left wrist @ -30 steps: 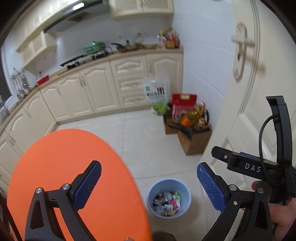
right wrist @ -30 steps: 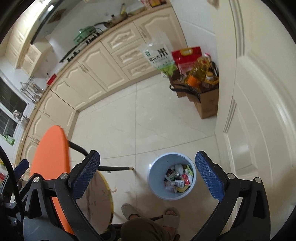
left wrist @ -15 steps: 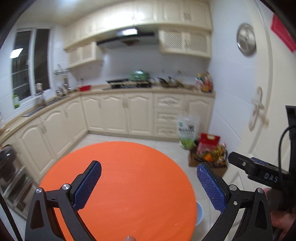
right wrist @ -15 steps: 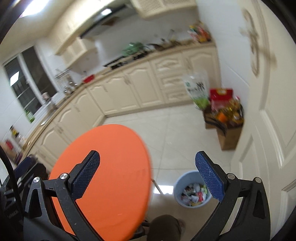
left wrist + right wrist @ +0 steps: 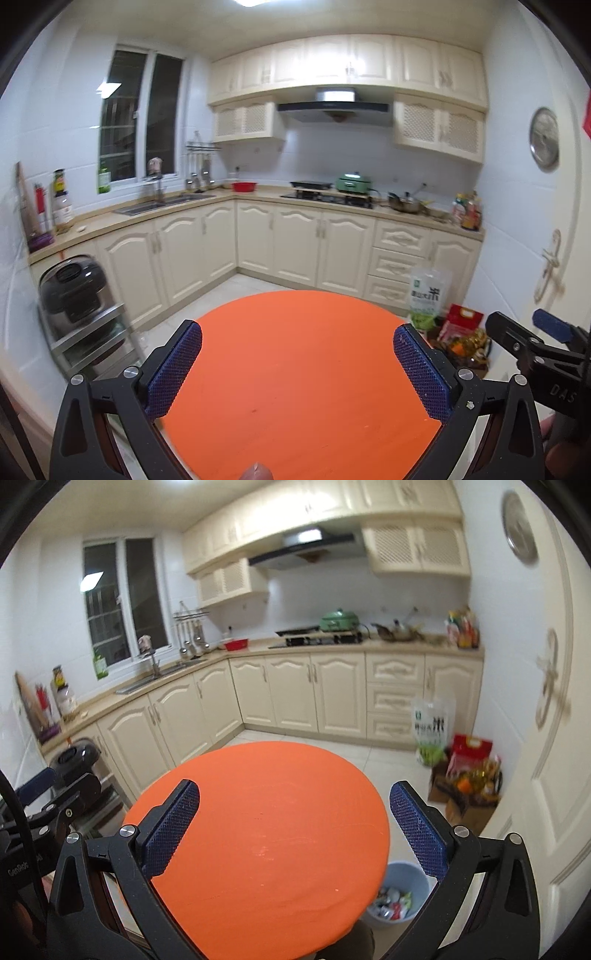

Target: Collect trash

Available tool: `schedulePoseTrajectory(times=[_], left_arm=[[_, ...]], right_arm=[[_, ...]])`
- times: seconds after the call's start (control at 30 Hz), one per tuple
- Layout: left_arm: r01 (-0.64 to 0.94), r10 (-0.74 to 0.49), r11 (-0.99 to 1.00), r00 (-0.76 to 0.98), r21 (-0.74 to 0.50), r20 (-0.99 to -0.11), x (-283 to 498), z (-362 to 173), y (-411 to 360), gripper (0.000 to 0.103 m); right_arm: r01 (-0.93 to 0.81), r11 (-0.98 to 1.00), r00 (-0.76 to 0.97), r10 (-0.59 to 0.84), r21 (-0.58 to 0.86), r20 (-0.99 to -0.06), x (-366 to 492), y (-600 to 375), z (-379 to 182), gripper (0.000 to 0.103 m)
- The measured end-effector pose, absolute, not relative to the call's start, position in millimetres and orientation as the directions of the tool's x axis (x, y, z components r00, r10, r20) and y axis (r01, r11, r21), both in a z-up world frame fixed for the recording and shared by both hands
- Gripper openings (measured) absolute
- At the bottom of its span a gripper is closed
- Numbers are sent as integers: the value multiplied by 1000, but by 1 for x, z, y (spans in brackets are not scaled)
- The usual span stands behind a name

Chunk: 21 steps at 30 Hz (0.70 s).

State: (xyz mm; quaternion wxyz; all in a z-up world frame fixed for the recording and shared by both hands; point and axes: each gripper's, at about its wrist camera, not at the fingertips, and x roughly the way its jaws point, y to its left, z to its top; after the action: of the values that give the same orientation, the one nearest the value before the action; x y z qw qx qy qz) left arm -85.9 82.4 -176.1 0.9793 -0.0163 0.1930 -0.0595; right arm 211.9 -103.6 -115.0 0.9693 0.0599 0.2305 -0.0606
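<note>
A round orange table (image 5: pixel 295 369) fills the lower middle of both views, and its top (image 5: pixel 266 834) is bare. A light blue bin (image 5: pixel 400 893) with wrappers inside stands on the floor at the table's right edge, seen only in the right wrist view. My left gripper (image 5: pixel 297 373) is open and empty above the table. My right gripper (image 5: pixel 293 829) is open and empty above the table too. The right gripper's body (image 5: pixel 535 354) shows at the left view's right edge.
Cream kitchen cabinets (image 5: pixel 303 240) run along the back and left walls. A black cooker (image 5: pixel 70 288) sits on a rack at the left. Cardboard boxes with groceries (image 5: pixel 465 790) and a rice bag (image 5: pixel 432 731) stand by the white door (image 5: pixel 554 738) at the right.
Both grippers have tilted up from looking down at the bin and floor to looking level across the table and kitchen. Both stayed open and empty.
</note>
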Motion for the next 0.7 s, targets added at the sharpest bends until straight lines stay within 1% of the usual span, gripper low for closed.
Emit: schedulePoseTrajectory(times=[0.2, 0.37, 0.7], left_arm=[[55, -80, 995, 926, -78, -368, -128, -180, 100, 102], [22, -49, 997, 930, -78, -365, -156, -182, 107, 102], [-15, -4, 999, 935, -52, -355, -160, -165, 96, 102]], right_arm=[[104, 994, 900, -85, 21, -427, 206, -54, -107, 103], [82, 997, 901, -69, 13, -427, 207, -38, -111, 103], [67, 998, 897, -54, 14, -438, 208, -30, -116, 103]])
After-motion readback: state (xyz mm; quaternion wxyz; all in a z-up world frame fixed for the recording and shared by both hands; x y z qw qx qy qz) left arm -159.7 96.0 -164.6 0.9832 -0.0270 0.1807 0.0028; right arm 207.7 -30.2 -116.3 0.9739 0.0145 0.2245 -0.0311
